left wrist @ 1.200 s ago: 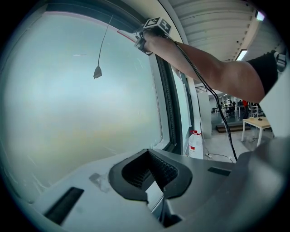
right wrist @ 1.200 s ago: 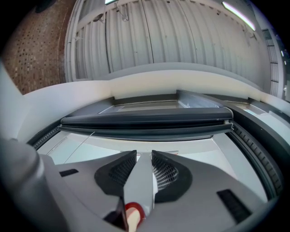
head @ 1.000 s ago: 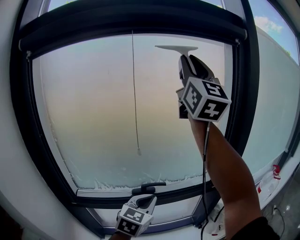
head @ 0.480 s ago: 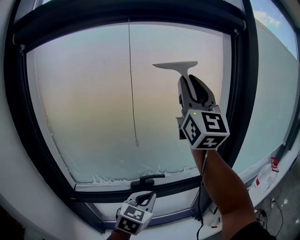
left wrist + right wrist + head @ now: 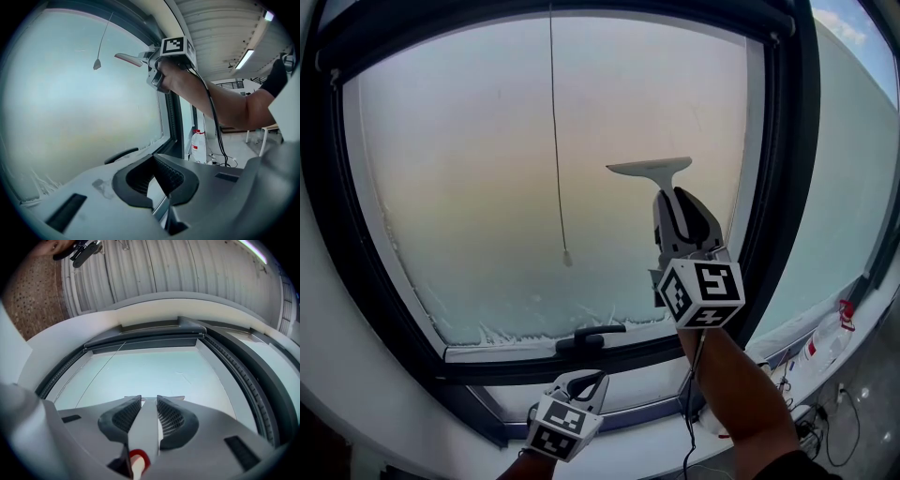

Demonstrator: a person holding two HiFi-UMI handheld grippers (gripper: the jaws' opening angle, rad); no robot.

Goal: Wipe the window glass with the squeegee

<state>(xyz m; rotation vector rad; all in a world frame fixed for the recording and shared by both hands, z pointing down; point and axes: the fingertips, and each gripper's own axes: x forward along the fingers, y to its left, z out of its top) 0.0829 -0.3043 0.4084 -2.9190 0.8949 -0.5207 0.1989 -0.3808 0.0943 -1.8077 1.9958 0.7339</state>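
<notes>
- The squeegee point(image 5: 652, 169) sits against the window glass point(image 5: 487, 187), on the right part of the pane at about mid-height. Its blade runs nearly level across the glass.
- Its handle runs straight down from the blade into the right hand-held gripper point(image 5: 676, 208), which is clenched on it. The right gripper view shows the handle pinched between the two pads point(image 5: 171, 418).
- So the blade lies directly above and ahead of that gripper, crosswise to any downward pull, and we judge that more glass remains below it.
- The left hand-held gripper point(image 5: 584, 385) is far from the tool, low under the window handle point(image 5: 586, 339), with its jaws closed on nothing.
- Compared with a second ago, the blade has dropped from near the top of the pane to mid-height. The left gripper has kept its place.
</notes>
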